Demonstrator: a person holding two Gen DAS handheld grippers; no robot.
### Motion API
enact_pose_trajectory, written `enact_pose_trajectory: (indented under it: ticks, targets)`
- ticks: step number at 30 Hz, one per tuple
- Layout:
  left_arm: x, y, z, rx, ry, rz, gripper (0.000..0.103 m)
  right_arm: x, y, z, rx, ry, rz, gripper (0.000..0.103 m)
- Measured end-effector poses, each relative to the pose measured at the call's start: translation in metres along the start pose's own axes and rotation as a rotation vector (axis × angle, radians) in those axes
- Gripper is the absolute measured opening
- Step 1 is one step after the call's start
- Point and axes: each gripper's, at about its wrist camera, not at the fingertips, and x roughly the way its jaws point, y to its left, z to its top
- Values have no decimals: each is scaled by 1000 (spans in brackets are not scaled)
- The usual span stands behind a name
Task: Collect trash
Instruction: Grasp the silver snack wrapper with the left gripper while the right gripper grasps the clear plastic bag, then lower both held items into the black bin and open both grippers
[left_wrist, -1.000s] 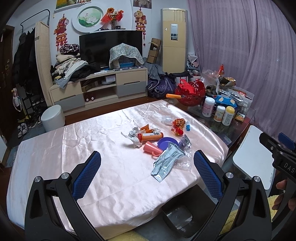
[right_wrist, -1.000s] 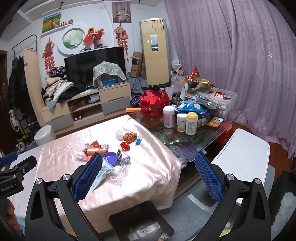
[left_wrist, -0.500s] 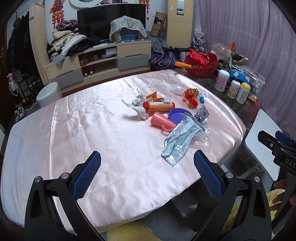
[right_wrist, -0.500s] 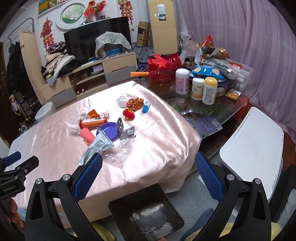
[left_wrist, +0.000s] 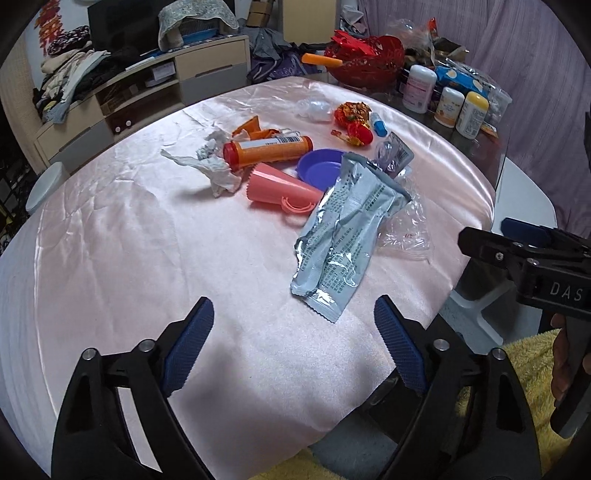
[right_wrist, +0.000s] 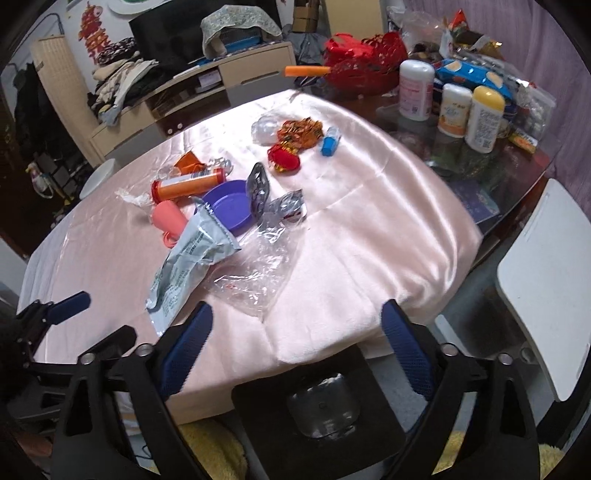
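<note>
Trash lies on a table with a pink satin cloth (left_wrist: 129, 240): a silver foil pouch (left_wrist: 347, 236), clear plastic film (left_wrist: 406, 229), crumpled tissue (left_wrist: 214, 170), an orange tube (left_wrist: 269, 149), a pink cup (left_wrist: 280, 188) on its side, a purple lid (left_wrist: 321, 168) and red-gold wrappers (left_wrist: 354, 118). My left gripper (left_wrist: 295, 347) is open and empty, above the cloth just short of the pouch. My right gripper (right_wrist: 295, 343) is open and empty over the table's near edge, near the film (right_wrist: 258, 266) and the pouch (right_wrist: 188, 266). A black bin (right_wrist: 317, 406) stands on the floor below it.
Bottles (right_wrist: 484, 118) and a red basket (right_wrist: 362, 66) stand on a glass table to the right. A white stool (right_wrist: 546, 280) stands at the right. A TV cabinet (left_wrist: 147, 88) and a white bucket (left_wrist: 44, 188) are behind the table.
Both grippers have moved forward and tilted down toward the table. The trash now looks larger and closer. Both stay open.
</note>
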Motion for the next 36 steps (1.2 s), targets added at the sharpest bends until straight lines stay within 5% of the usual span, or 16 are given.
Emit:
enact_pose_trajectory:
  ticks: [13,23,36]
  targets:
    - [48,-9,23,66,50,-101,56,47,11,13,-11,106,60,67]
    - [52,-3,30,67,44,-129,11,53,18,19,-89,89,12,50]
    - [20,-7,2,8,47,-175,6,26,7,-2,-91,90,15,30]
